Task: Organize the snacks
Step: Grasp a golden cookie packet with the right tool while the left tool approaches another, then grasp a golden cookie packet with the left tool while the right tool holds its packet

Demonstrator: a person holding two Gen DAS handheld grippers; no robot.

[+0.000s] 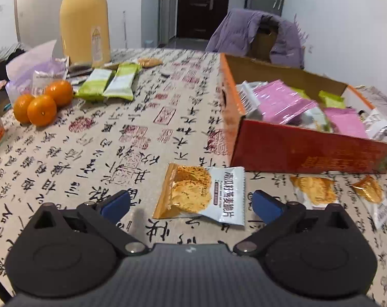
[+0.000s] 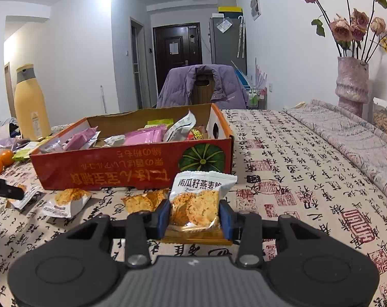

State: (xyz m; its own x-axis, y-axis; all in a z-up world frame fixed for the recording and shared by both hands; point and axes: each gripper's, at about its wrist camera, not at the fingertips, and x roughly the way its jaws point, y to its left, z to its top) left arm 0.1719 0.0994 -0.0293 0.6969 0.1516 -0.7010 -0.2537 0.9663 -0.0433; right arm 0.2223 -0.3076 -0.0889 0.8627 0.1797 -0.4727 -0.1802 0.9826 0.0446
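Tablecloth (image 2: 295, 166), snack packet (image 2: 196, 204) between jaws

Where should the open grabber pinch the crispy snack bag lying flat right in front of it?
Probably across its short width, one finger on each long edge. The left gripper is open, and the snack packet lies flat on the tablecloth ahead between its fingers, so come down from above and nearer, then close.

Black tool (image 1: 191, 203) bodies, blue pads (image 2: 225, 218), silver pivot screws.
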